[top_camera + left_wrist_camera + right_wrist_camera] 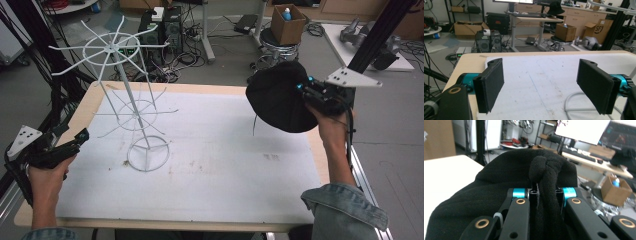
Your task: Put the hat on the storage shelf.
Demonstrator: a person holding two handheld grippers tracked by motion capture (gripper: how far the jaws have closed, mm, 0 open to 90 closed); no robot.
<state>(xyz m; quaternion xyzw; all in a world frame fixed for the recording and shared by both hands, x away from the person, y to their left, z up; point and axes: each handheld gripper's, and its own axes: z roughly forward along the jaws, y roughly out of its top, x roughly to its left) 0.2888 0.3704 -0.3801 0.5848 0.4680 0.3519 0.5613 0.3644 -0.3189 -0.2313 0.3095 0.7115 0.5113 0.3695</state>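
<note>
A black knit hat (277, 97) hangs above the table's right rear part, pinched by my right gripper (306, 90), which is shut on a bunched fold of it (546, 182). A white wire rack (131, 95) with spoke arms stands on the white mat (215, 160) at the left; its ring base (148, 153) rests on the mat. My left gripper (80, 136) hovers at the table's left edge, jaws wide open with nothing between them (541, 87). A curve of the ring base (574, 100) shows near its right jaw.
The wooden table (90, 100) ends close to my left hand. Beyond it stand a cardboard box on a stool (287, 25), computer towers (160, 27) and cables on the floor. A black frame post (380, 30) rises at the right.
</note>
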